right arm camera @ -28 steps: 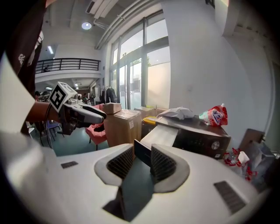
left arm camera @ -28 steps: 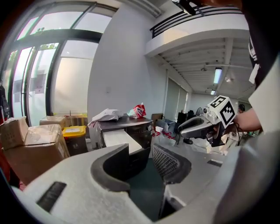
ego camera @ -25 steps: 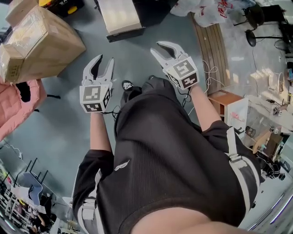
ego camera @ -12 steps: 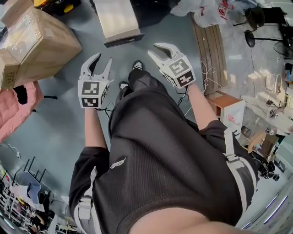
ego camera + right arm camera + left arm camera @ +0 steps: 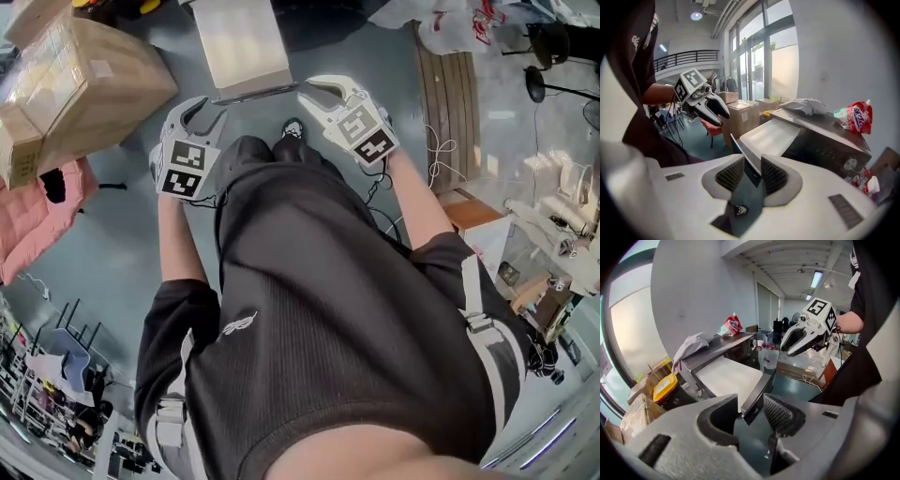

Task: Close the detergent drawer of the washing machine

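You have brought both grippers in toward the drawer (image 5: 239, 42). A second ago they hung over the floor, well short of its dark front. Now their tips sit just beside that front, the left gripper (image 5: 204, 109) near its left end and the right gripper (image 5: 309, 94) near its right end. The left one has also rolled a little on the way in.

The drawer stands pulled far out of the washing machine (image 5: 825, 147), its flat white top fully exposed, so nothing of the closing is done yet.

The left gripper's fingers stand apart with nothing held. In the left gripper view, a corner of the drawer front shows through the gap, beyond the pads. The right gripper's fingers have just been closing, but they are still parted and empty. In the right gripper view the thin front edge lines up with the gap, and I see no pad pressing on it.

This looks like the end of the approach, and the next step is probably a push. Set both sets of tips square on the front, away from the cloth (image 5: 693, 341) and the red-and-white bag (image 5: 855, 117) lying on the machine behind the drawer. Then drive straight in, so the long drawer does not skew.
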Action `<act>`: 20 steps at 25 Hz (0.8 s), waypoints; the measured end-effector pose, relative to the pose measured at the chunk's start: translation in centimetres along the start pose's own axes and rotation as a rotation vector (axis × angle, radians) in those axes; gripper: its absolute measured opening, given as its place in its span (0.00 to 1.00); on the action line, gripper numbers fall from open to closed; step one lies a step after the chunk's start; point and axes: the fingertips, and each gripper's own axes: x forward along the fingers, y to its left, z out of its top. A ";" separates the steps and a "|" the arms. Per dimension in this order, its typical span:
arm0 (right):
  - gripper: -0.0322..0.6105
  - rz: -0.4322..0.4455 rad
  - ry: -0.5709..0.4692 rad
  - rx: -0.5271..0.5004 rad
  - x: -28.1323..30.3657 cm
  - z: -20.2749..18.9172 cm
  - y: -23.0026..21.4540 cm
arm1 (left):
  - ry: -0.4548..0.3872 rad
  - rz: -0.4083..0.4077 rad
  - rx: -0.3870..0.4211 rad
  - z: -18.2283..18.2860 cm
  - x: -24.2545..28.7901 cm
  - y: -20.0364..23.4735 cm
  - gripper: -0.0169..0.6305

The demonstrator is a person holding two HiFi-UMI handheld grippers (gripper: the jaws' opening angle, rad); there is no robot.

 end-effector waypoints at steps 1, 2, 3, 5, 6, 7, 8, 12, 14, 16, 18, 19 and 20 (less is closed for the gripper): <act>0.24 0.012 0.012 -0.006 0.3 -0.2 -0.1 | 0.032 -0.006 -0.001 -0.6 0.5 0.3 0.30; 0.25 0.024 0.024 -0.011 0.6 -0.5 -0.2 | 0.065 -0.012 -0.001 -1.3 1.0 0.5 0.30; 0.25 0.037 0.036 -0.010 0.8 -0.8 -0.2 | 0.097 -0.018 0.003 -2.0 1.3 0.7 0.31; 0.25 0.063 0.055 0.005 1.6 -1.4 -0.3 | 0.143 -0.022 0.038 -3.0 2.0 1.0 0.31; 0.25 0.074 0.067 0.010 2.1 -1.8 -0.3 | 0.163 -0.025 0.065 -3.3 2.3 1.2 0.31; 0.25 0.083 0.082 0.006 2.6 -2.1 -0.3 | 0.184 -0.033 0.093 -3.8 2.7 1.2 0.31; 0.25 0.091 0.100 -0.007 3.2 -2.4 -0.2 | 0.204 -0.044 0.119 -4.3 3.1 1.2 0.31; 0.28 0.106 0.179 -0.088 5.0 -3.3 0.1 | 0.260 -0.087 0.170 -6.0 4.6 0.9 0.31; 0.28 0.113 0.200 -0.105 5.6 -3.4 0.3 | 0.269 -0.089 0.203 -5.9 5.1 0.9 0.31; 0.28 0.123 0.219 -0.108 6.1 -3.8 0.3 | 0.278 -0.090 0.236 -6.0 5.6 0.9 0.31; 0.30 0.125 0.239 -0.118 6.7 -4.2 0.1 | 0.284 -0.104 0.256 -6.2 6.1 0.7 0.31; 0.30 0.125 0.246 -0.122 7.0 -4.4 -0.1 | 0.282 -0.114 0.255 -6.2 6.3 0.5 0.31; 0.30 0.127 0.253 -0.125 7.2 -4.6 -0.1 | 0.276 -0.121 0.247 -6.2 6.5 0.3 0.31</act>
